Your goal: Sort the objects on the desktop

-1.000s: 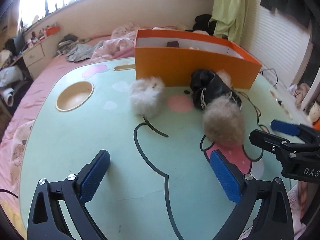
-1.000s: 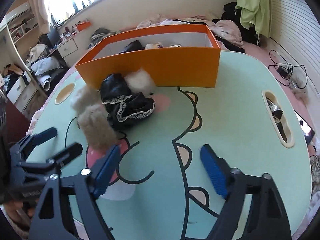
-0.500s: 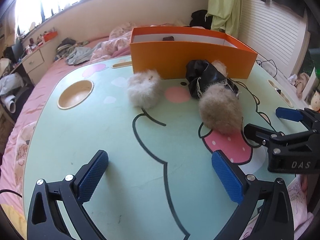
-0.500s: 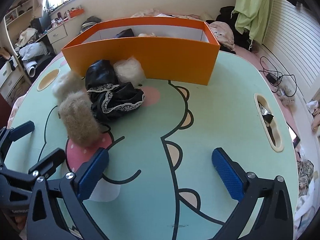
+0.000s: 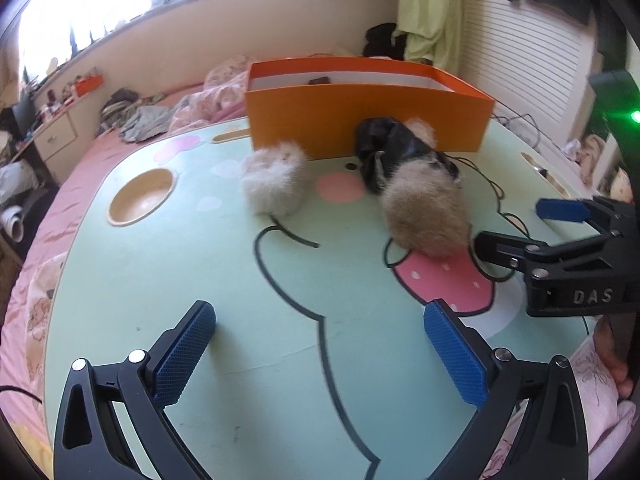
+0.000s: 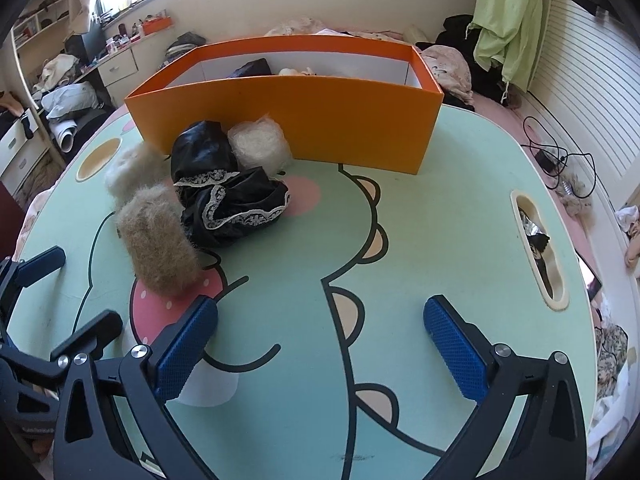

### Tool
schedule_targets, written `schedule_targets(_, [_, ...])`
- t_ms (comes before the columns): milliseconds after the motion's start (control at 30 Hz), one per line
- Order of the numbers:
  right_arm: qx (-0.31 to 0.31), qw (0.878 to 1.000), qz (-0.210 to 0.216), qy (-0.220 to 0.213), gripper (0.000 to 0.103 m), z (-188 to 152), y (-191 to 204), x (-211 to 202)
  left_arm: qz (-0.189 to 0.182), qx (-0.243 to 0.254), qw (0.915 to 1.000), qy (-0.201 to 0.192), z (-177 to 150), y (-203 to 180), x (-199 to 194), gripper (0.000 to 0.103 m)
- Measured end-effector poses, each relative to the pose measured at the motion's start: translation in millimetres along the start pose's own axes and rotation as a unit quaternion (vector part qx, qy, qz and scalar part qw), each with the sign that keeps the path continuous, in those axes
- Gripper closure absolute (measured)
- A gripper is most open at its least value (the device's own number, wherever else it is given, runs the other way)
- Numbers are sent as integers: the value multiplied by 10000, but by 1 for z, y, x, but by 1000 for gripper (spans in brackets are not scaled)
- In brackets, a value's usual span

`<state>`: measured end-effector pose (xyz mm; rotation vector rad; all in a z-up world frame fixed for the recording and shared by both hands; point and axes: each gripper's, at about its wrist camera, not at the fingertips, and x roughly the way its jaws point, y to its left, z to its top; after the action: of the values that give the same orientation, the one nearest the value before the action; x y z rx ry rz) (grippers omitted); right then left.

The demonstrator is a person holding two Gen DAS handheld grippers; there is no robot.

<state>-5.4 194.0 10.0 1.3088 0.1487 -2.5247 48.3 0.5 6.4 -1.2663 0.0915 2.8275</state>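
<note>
Both spread wide, holding nothing: right gripper (image 6: 320,332) low over bench (image 6: 440,240), tan fur ball (image 6: 158,240) ahead-left; left gripper (image 5: 320,344) facing white fur ball (image 5: 274,178).

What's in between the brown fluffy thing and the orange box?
In the right wrist view, the crumpled black lace-trimmed cloth sits between the brown fluffy thing and the orange box, with a white fluffy ball by the box.

1. "DAS" in pale letters on the black body of the right gripper (image 5: 524,226), at the right edge of the left wrist view.
2. No other readable text anywhere.
</note>
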Motion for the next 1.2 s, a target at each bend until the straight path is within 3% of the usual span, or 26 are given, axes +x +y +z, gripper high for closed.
schedule_targets(500, [45,10000,-2,-66,1,-1,2,-4,-49,-248,9994,-235,-3,9,-5,0])
schedule_targets(600, [129,9995,118,-269,6,-1,0,-11,-54,-475,9984,-315,-5,18,-8,0])
schedule_targets(767, [42,9944,628,-848,7,2,8,-35,-19,-590,9976,-370,-8,21,-10,0])
schedule_targets(867, [-28,9921,943,-824,8,11,19,-35,-10,-543,9978,-392,-8,19,-10,6])
schedule_targets(1033, [-242,9899,1254,-620,42,20,42,-26,16,-525,9977,-435,-8,20,-11,21])
schedule_targets(1167, [-678,9861,1337,-717,50,18,61,-32,7,-525,9975,-475,-6,20,-12,37])
schedule_targets(1200, [-757,9858,1362,-628,58,19,65,-28,3,-514,9975,-483,-6,20,-12,44])
